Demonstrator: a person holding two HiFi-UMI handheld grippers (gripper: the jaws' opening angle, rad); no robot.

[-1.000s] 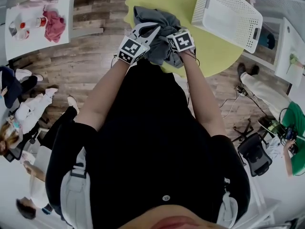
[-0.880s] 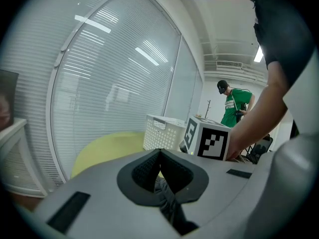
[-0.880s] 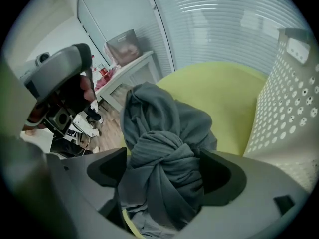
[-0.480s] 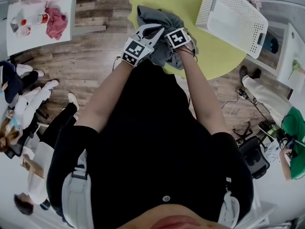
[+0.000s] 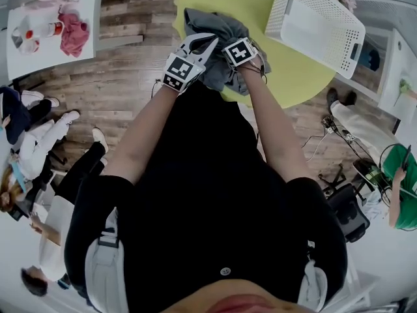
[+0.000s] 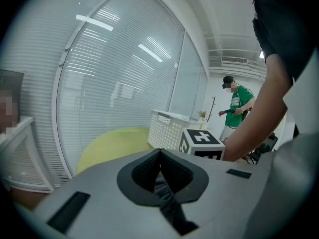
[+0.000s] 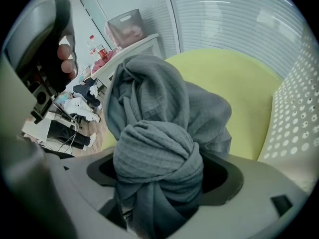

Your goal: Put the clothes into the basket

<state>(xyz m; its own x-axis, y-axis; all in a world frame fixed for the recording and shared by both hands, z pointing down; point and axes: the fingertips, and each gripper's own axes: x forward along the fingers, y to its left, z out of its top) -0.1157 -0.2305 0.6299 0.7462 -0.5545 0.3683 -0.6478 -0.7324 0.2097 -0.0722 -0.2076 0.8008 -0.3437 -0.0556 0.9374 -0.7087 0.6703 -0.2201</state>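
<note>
A grey garment point(image 5: 218, 26) lies bunched at the near edge of the round yellow table point(image 5: 296, 70). My left gripper point(image 5: 206, 44) is shut on a fold of the grey cloth point(image 6: 168, 198). My right gripper point(image 7: 159, 188) points steeply down into the heap just to its right. Its jaws have just been opening and stand wide, with a knotted wad of the garment point(image 7: 157, 158) between them. The white perforated basket point(image 5: 319, 21) stands on the table to the right and also shows in the left gripper view point(image 6: 167, 128).
A white side table point(image 5: 23, 51) at the far left carries a pink cloth point(image 5: 73, 34) and bottles. Several people stand around, one in green point(image 6: 239, 111). An office chair point(image 5: 348, 210) and cables lie right of me on the wood floor.
My right gripper has sunk a little onto the grey heap and its marker cube sits closer to the left gripper. The left gripper has kept its hold and barely moved.
</note>
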